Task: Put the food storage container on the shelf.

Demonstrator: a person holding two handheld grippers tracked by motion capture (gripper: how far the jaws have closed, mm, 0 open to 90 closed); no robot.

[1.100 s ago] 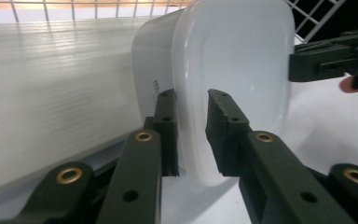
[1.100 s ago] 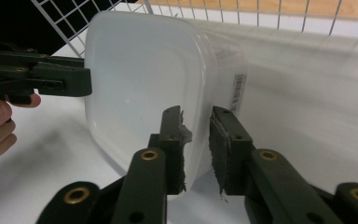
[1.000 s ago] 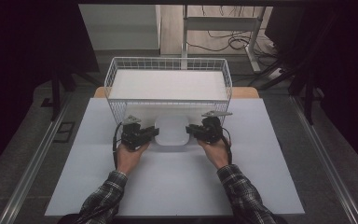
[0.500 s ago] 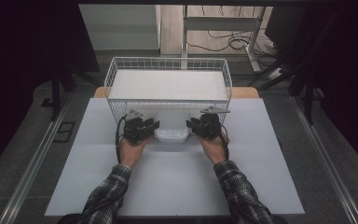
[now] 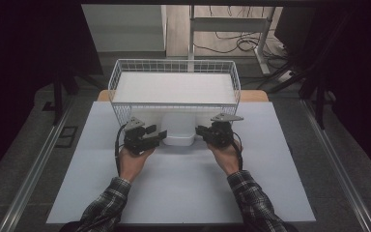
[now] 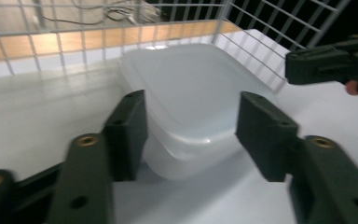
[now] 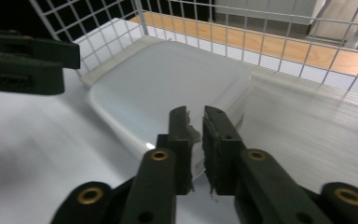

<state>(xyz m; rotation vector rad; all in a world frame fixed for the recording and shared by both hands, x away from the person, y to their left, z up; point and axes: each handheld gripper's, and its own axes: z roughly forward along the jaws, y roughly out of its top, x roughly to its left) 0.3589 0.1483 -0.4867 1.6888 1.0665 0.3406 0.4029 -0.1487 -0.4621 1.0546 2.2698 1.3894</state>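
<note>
A translucent white plastic container [image 5: 178, 131] with its lid on stands on the white table board, just in front of a wire basket. My left gripper [image 5: 157, 134] is at its left side. In the left gripper view the jaws [image 6: 193, 126] stand apart around a corner of the container [image 6: 191, 93] without pressing it; they have just been opening. My right gripper [image 5: 199, 130] is at the container's right edge. In the right gripper view its jaws [image 7: 196, 121] have just been closing and pinch the thin rim at a corner of the container [image 7: 168, 84].
The white wire basket [image 5: 174, 107] stands right behind the container, with a flat white bottom [image 5: 174, 87]. The white table board [image 5: 183, 193] reaches to the near edge. Dark floor, table legs and cables lie beyond. Both forearms wear plaid sleeves.
The left gripper's jaws have spread apart and let go of the container's corner. The right gripper's jaws have drawn closer together on the rim. The container has stayed in place.
</note>
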